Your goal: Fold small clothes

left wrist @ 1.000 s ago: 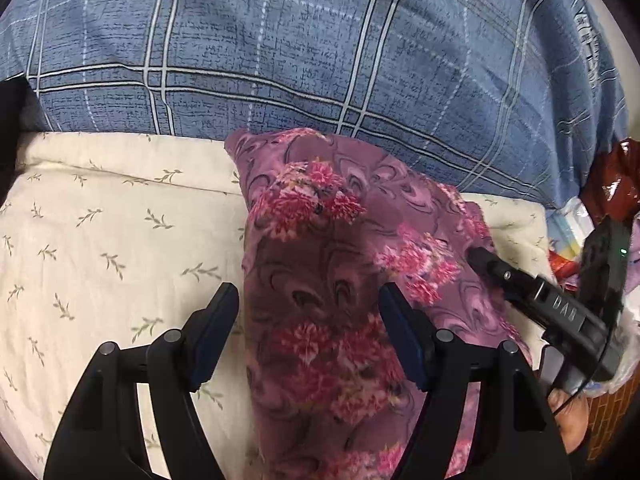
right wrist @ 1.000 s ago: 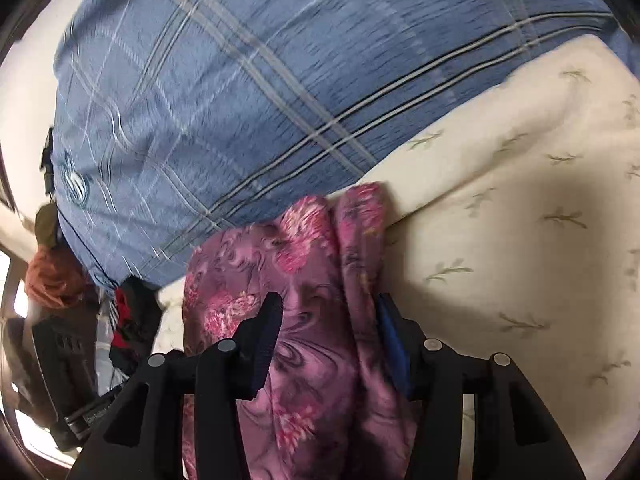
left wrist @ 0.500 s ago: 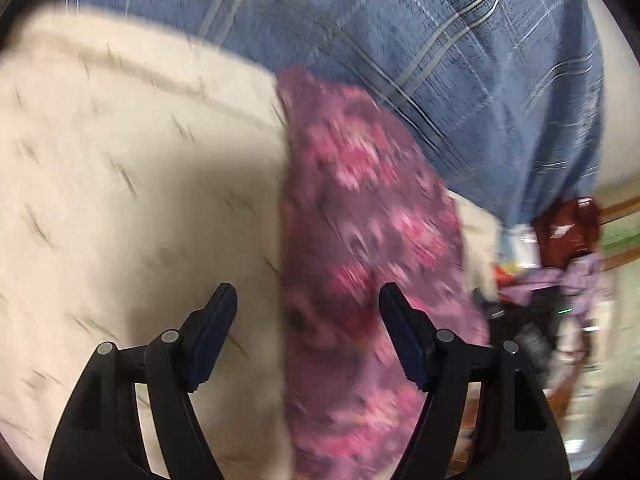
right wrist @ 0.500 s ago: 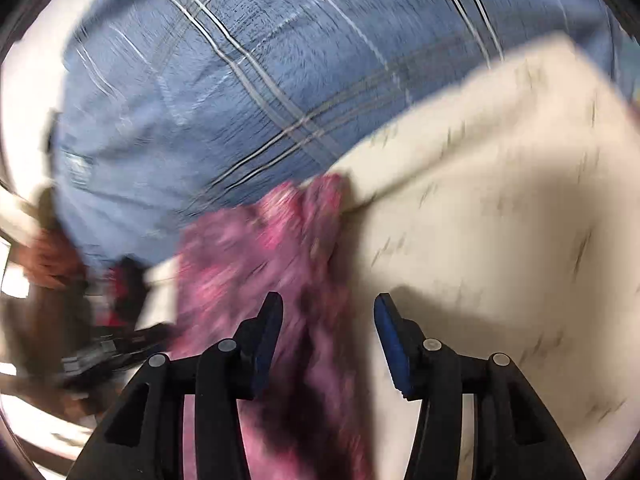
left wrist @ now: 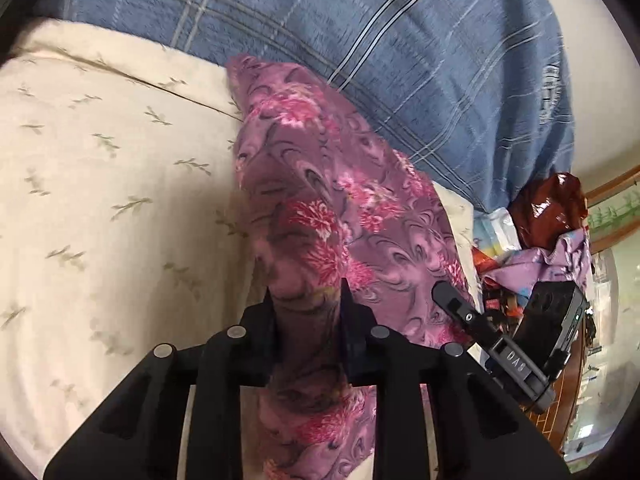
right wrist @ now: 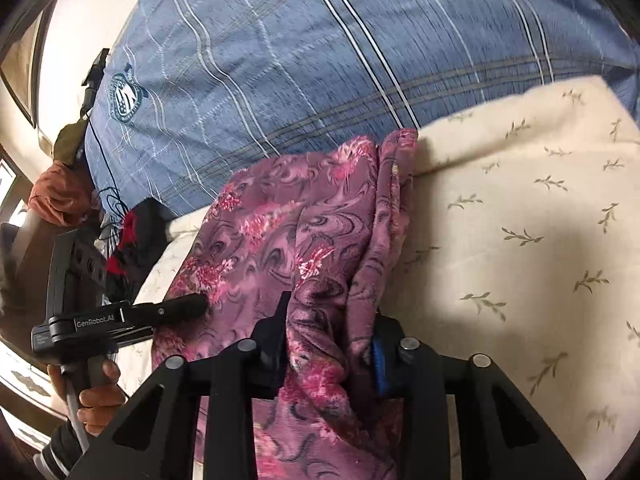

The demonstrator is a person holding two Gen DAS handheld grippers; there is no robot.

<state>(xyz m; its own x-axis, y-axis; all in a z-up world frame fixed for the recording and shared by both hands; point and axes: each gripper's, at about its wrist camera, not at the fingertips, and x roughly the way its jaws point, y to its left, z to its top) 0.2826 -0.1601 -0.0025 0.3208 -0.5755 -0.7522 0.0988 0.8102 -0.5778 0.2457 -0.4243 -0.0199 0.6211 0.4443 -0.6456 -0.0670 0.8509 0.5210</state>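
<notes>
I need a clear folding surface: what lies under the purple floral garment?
The purple floral garment lies on the cream leaf-print sheet, its far end against the blue plaid blanket. Anything directly beneath the cloth is covered.

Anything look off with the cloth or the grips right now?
Nothing stands out. Left gripper and right gripper are both shut on the purple floral cloth, which lies bunched on the cream sheet.
</notes>
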